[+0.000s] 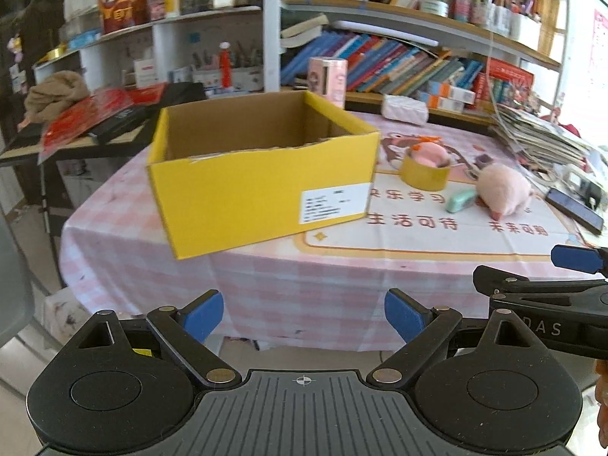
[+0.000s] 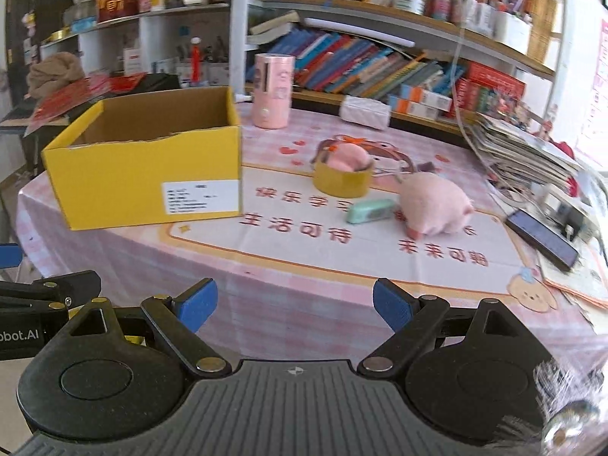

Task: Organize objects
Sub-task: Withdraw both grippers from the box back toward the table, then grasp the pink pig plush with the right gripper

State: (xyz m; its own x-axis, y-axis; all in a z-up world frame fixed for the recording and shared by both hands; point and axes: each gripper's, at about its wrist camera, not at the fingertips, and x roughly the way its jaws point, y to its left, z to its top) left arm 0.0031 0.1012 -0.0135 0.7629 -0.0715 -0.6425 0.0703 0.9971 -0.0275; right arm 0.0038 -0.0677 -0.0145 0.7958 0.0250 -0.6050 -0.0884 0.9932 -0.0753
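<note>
A: Clutter around the task's things: yellow cardboard box (image 2: 144, 174), open-topped, on the left part of the surface (image 2: 304, 266); roll of yellow tape (image 2: 342, 182) to its right with a small pink plush (image 2: 347, 157) sitting in the core; mint-green case (image 2: 368, 211) just beside a larger pink plush pig (image 2: 433, 205), lying nearer the front edge.

B: Behind those?

A: Pink cylinder (image 2: 273, 91) standing upright at the box's back corner, white quilted pouch (image 2: 364, 112) further right, dark phone (image 2: 541, 241) near a stack of papers (image 2: 524, 152) at the right edge.

B: Fingers?

A: Left gripper (image 1: 304, 317) and right gripper (image 2: 294, 307) both spread wide, blue pads apart, nothing between them, hanging short of the front edge and side by side.

B: Room to move?

A: Bare stretch of cloth between front edge and plush pig; open strip between box and tape roll. Nothing seen inside the box, though the floor stays hidden.

B: Setting?

A: Pink checked cloth with a printed cartoon mat; crowded bookshelves (image 2: 380, 57) along the back wall; side table with red packets (image 1: 87, 117) to the left.
</note>
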